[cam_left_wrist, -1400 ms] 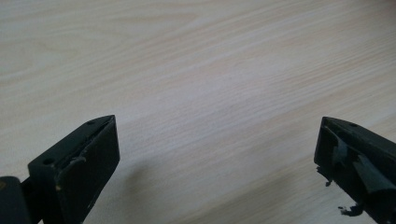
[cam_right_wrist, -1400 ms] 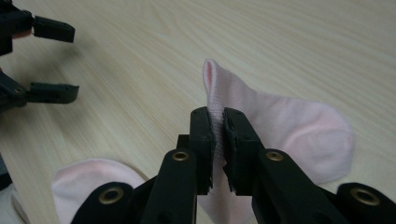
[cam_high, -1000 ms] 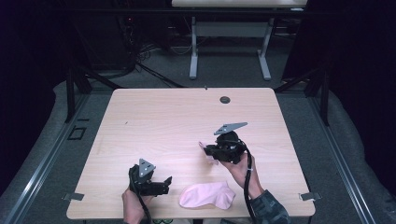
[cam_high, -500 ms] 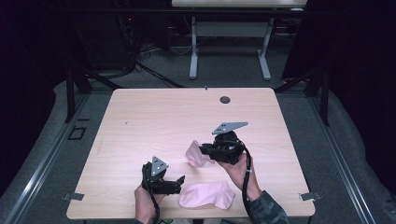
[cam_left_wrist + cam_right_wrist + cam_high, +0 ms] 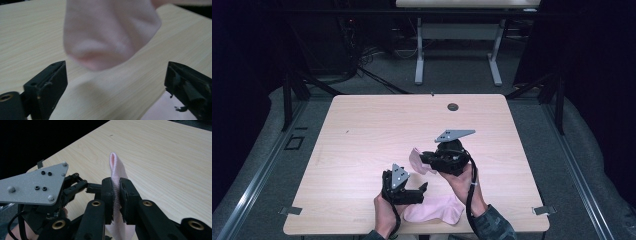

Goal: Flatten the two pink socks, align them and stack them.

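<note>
A pink sock (image 5: 416,160) hangs from my right gripper (image 5: 426,159), whose jaws are shut on its folded edge (image 5: 115,170) above the table's front middle. My left gripper (image 5: 422,192) sits low, just left of and below it, and points toward it. Its jaws stand wide and have just been closing a little. The hanging sock (image 5: 110,35) is close ahead of my left gripper (image 5: 115,75), and neither pad touches it. A second pink sock (image 5: 437,212) lies flat near the front edge, under my left gripper's tips.
The light wooden table (image 5: 377,130) has a small dark round grommet (image 5: 453,107) at its far side. Metal brackets (image 5: 291,210) sit at the front corners. A white table frame (image 5: 419,55) stands on the grey floor beyond.
My left gripper has moved right along the front edge, up to the hanging sock. The right gripper has stayed almost still with the sock pinched.
</note>
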`<state>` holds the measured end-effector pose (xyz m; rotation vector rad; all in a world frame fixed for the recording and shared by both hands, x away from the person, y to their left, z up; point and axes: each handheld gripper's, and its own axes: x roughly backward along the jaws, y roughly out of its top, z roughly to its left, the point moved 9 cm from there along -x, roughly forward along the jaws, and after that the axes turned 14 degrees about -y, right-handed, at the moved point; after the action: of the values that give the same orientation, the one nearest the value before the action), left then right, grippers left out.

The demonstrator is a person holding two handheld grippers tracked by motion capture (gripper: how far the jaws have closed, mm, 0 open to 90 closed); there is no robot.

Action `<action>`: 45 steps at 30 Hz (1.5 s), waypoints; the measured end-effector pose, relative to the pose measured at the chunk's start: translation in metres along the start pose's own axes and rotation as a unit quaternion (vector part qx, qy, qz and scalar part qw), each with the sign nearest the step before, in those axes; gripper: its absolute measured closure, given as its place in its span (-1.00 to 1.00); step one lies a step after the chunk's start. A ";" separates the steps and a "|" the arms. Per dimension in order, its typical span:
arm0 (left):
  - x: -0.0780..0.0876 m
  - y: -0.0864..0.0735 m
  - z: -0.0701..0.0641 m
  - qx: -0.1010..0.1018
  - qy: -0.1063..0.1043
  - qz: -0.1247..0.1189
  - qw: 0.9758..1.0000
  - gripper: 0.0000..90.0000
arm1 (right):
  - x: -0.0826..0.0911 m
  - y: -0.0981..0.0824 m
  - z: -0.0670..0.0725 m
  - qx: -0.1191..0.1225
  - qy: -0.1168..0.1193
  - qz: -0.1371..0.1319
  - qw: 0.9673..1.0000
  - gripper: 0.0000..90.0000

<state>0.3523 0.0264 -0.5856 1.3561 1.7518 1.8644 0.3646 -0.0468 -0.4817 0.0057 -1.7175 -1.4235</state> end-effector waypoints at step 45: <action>-0.009 -0.042 -0.006 -0.041 -0.018 0.160 0.986 0.96 | -0.054 -0.098 -0.050 -0.022 -0.040 0.135 0.990 0.80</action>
<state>0.3356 0.0271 -0.6260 1.7106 1.4913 2.0298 0.3791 -0.0922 -0.5948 -0.3021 -1.6791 -1.2732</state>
